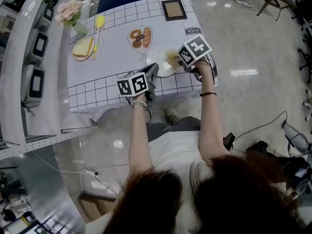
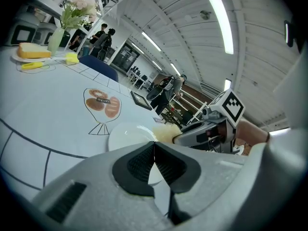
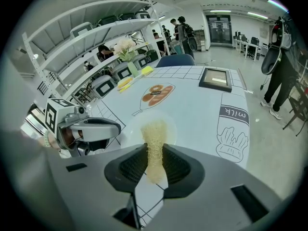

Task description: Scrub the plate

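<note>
Head view: near the front edge of the gridded tabletop [image 1: 117, 38] a white plate [image 1: 159, 62] is seen lying flat, and its near rim appears to be nipped by the left hand-held gripper [image 2: 154, 144], whose jaws are pressed together there. Should hard strokes be made, the plate could be slid or levered out of that thin rim hold and pushed toward the table edge. A yellow scouring pad [image 3: 155, 129] is pinched in the right hand-held gripper [image 3: 154, 153], its long axis running straight out from the jaws and its free end pointed down onto the plate.
</note>
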A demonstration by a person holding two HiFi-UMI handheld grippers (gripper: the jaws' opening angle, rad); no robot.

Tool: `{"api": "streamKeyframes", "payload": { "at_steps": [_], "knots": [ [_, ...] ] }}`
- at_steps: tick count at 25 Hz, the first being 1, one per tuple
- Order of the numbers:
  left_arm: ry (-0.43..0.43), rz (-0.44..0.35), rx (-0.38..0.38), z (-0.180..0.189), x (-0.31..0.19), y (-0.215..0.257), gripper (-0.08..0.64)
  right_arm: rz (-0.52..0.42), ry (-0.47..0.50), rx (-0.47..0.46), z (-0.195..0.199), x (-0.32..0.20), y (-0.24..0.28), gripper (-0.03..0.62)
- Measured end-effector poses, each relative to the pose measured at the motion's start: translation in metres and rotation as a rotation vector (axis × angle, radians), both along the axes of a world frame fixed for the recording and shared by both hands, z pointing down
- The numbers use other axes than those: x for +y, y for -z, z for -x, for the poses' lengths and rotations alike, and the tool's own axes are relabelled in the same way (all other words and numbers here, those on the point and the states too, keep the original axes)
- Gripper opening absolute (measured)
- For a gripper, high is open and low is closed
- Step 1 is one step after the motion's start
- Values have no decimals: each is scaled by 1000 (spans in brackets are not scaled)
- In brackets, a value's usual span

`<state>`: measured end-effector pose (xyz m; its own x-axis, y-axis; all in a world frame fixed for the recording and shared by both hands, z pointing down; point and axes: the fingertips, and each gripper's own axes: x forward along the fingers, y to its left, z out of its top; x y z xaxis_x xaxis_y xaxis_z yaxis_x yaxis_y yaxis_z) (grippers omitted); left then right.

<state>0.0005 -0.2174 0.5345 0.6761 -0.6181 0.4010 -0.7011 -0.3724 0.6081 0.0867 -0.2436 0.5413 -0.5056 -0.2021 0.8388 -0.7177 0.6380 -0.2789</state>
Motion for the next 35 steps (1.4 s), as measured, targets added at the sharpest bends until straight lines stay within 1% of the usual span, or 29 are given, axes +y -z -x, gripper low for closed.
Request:
{"api": "streamKeyframes", "payload": {
  "at_steps": [9,19,35],
  "knots": [
    [17,-7,8,5,9,1,11,13,11,2,3,12,0,78],
    [48,-1,9,16,20,-2,11,43,44,12,11,27,-2,78],
    [80,1,22,28,29,-4,11,68,138,23,39,42,-5,78]
  ]
}}
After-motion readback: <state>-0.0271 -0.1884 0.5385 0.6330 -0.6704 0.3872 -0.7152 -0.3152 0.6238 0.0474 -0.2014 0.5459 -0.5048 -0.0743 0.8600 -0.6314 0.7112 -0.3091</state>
